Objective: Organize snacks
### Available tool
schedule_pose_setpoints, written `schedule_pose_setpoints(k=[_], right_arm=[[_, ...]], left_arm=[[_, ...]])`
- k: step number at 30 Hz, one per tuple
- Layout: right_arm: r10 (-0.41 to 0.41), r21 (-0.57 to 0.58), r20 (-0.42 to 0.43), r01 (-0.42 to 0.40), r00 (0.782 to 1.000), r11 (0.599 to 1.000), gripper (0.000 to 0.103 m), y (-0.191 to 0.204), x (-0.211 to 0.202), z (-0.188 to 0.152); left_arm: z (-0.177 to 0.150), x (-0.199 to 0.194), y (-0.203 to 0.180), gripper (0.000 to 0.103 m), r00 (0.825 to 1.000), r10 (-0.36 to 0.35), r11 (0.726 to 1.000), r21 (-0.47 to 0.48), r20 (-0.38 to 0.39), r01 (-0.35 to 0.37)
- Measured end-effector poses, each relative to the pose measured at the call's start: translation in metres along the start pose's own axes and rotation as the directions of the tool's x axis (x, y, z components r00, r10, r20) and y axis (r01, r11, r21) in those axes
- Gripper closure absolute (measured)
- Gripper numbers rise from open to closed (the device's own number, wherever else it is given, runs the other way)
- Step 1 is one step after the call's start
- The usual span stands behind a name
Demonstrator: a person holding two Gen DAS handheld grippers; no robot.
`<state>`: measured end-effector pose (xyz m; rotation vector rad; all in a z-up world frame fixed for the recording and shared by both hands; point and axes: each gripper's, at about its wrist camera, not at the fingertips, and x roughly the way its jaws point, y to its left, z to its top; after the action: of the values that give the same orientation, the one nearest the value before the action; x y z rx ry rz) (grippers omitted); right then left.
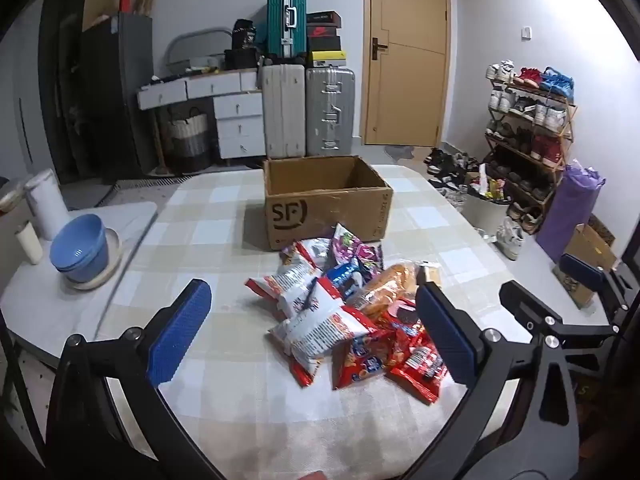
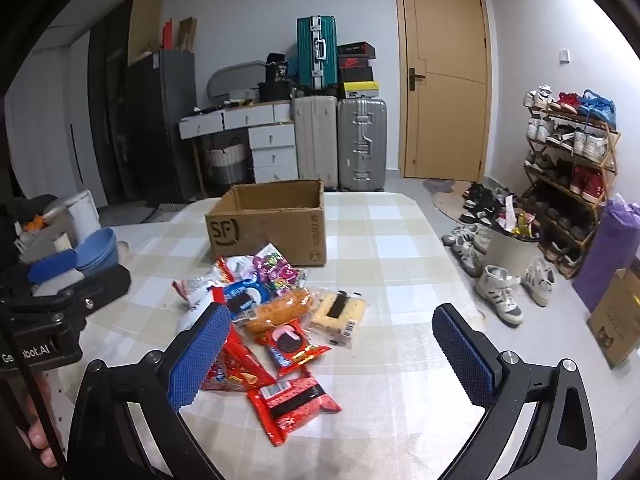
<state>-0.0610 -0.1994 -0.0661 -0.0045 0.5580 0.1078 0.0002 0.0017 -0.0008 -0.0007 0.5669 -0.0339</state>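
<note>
A heap of snack packets (image 1: 352,312) lies on the checked tablecloth, red, white and purple bags with a bread roll among them. Behind it stands an open cardboard box (image 1: 326,200) marked SF, with nothing visible inside. My left gripper (image 1: 316,312) hovers open just short of the heap, nothing between its blue pads. In the right wrist view the same heap (image 2: 272,320) sits left of centre and the box (image 2: 268,224) beyond it. My right gripper (image 2: 332,340) is open above the table, its left pad (image 2: 200,356) over the heap's near edge.
Blue bowls (image 1: 80,248) on a plate and a white canister (image 1: 46,204) stand at the table's left edge. The right gripper's body (image 1: 560,312) shows at the right of the left wrist view. Suitcases, drawers, a shoe rack and a door lie beyond the table.
</note>
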Motion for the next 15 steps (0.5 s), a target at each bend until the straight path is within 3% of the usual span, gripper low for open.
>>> schedule_pose_setpoints(k=[7,15], right_arm=[[0.003,-0.009,0.033,-0.003,0.999,1.000,0.000,0.005,-0.004,-0.002],[0.063,0.021,0.060,-0.065,0.996,0.998,0.000,0.001,-0.012,-0.001]], left_arm=[[-0.006,0.004,0.009,0.001,0.999,-0.046,0.998,-0.042,-0.020,0.045],[-0.005,0.000,0.012,0.001,0.999,-0.036,0.998,-0.060,-0.024,0.035]])
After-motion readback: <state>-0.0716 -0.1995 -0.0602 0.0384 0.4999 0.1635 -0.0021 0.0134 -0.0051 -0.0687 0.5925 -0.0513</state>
